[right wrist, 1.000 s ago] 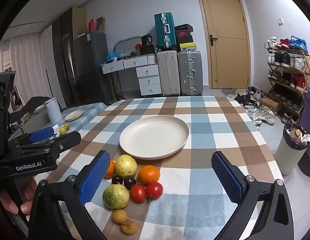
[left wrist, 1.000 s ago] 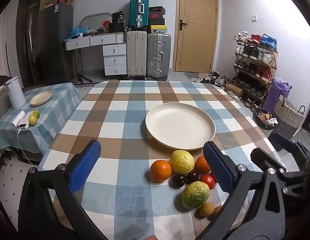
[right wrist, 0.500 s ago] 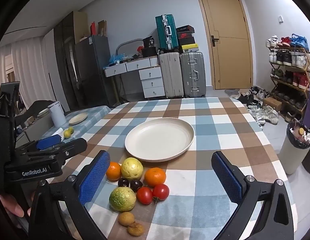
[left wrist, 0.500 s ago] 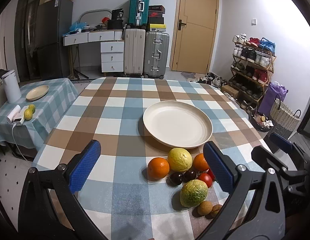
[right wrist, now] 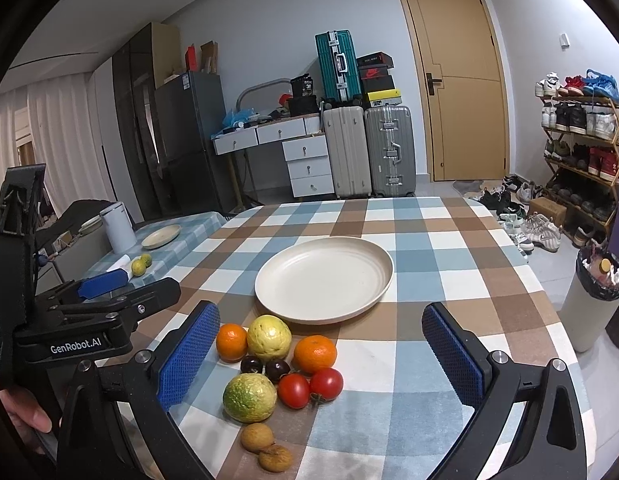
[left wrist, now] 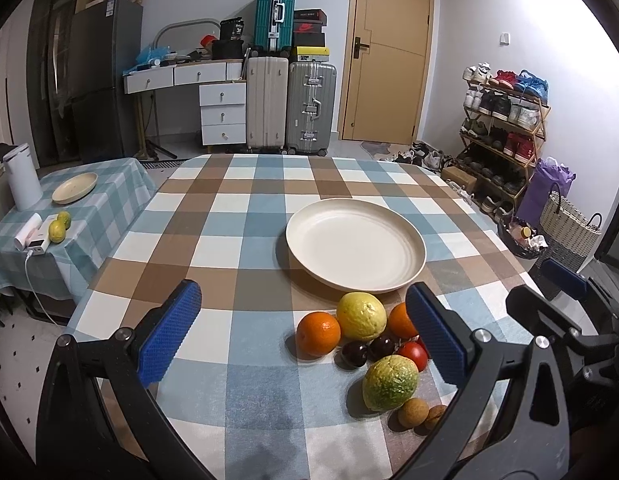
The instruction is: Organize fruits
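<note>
Right wrist view: right gripper (right wrist: 321, 354) hovers wide open over fruit; centre on one orange (right wrist: 314, 353), plate (right wrist: 324, 279) just beyond.

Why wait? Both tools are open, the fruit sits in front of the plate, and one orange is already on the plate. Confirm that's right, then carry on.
Not quite: the cream plate is bare. Both oranges lie on the checked tablecloth with the other fruit, as the right wrist view shows. The rest holds: the left tool and right tool are open, and the fruit sits in front of the plate.
</note>
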A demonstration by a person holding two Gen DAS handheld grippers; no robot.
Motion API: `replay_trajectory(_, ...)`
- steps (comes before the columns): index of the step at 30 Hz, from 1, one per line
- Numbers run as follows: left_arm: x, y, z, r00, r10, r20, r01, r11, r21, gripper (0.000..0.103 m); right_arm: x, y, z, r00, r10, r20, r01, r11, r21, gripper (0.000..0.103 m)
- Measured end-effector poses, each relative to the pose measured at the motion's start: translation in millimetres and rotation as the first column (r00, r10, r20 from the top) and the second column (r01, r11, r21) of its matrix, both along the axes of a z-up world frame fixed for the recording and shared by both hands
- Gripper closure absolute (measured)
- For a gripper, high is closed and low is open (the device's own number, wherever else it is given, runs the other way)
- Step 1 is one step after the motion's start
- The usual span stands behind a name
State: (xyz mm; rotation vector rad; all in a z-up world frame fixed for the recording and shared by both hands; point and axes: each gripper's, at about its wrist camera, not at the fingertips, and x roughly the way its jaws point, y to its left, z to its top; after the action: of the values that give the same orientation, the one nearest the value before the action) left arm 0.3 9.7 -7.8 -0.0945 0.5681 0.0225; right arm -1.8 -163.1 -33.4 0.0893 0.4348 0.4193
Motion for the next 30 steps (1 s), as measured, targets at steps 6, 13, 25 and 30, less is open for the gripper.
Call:
replay_trajectory(6, -0.1, 2.2, -1.5, 1.000, 0.001, -0.003, -0.001, 1.000, 0.005, 0.001, 0.1, 0.9, 0.2, 1.000, 0.000, 0.000, 0.000, 1.000, 0.000, 0.000)
replay_trajectory(13, -2.5, 6.7, -4.0, 1.000, 0.009, -0.011, -0.008, 1.000, 0.025, 0.001, 0.0, -0.1, 0.5, 1.000, 0.018, 0.000, -0.018, 1.000, 0.011, 0.000)
replay_trajectory(25, -2.7, 8.5, -3.4, 1.000, 0.004, -0.013, -0.004, 1.000, 0.020, 0.001, 0.3, 0.1, 0.1, 0.999, 0.033, -0.001, -0.033, 0.999, 0.012, 0.000)
replay_trajectory(30, -3.2, 10.2, -4.1, 1.000, 0.006, -0.011, -0.006, 1.000, 0.007, 0.001, 1.5, 0.3, -1.1, 0.999, 0.041, -0.007, -0.041, 0.999, 0.017, 0.000)
